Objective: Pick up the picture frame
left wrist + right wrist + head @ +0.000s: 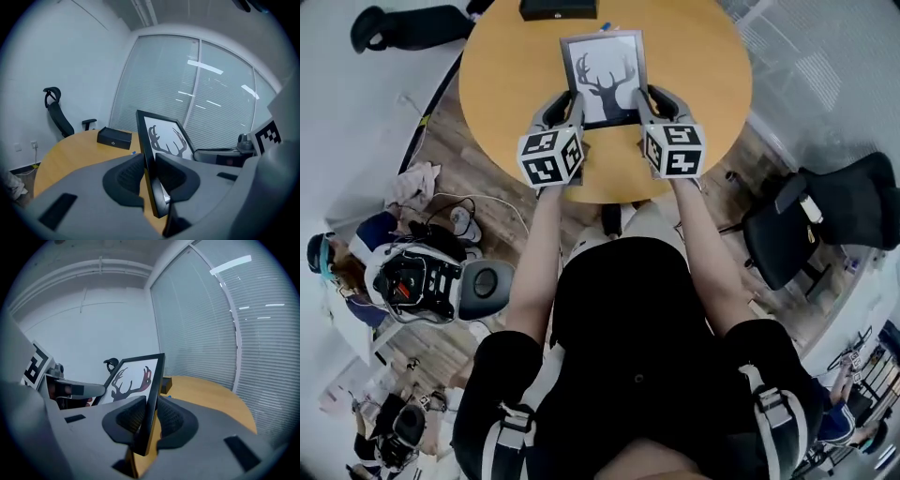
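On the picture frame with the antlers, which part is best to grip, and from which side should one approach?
Take the picture frame by its thin black border on the two long sides, near the lower corners, one gripper from each side. It is flat and broad, so one grip would likely let it swing. The left gripper and right gripper hold it so now.

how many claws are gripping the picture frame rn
2. The left claw is clamped on the left edge of the picture frame, near its lower corner. The right claw is clamped on the right edge, opposite. Nothing else visibly holds it.
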`<state>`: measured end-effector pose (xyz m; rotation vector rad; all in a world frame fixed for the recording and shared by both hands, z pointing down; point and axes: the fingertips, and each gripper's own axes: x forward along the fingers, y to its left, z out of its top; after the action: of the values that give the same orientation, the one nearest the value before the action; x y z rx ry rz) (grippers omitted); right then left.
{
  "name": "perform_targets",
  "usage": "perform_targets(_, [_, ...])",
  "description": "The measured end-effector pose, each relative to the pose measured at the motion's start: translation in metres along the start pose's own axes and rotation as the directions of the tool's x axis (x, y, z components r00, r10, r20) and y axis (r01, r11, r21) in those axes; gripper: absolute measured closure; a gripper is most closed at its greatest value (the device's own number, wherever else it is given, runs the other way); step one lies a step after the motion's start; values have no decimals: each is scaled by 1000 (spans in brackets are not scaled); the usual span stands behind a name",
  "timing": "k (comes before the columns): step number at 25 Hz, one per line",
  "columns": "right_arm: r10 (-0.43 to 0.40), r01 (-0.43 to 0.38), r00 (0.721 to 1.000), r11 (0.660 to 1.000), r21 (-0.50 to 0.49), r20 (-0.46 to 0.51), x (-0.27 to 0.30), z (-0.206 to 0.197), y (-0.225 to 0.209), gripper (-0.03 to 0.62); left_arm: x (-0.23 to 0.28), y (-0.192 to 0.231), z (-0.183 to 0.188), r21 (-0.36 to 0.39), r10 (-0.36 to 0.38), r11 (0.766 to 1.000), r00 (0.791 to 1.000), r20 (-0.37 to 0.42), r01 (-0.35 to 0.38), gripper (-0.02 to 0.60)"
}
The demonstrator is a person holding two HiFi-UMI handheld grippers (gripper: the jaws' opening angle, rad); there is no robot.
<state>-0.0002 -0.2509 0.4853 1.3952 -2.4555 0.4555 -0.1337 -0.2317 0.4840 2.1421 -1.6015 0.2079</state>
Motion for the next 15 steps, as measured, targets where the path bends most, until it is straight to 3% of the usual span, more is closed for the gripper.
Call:
perform_targets(6, [-20,25,993,999,-36,114,-33,53,13,503,-32,-20,54,72,-52,996,994,101,45,494])
perform_targets(15, [-23,51,959,994,-92,283,-86,125,23,503,-74,-56,123,145,-105,987,960,259,69,494])
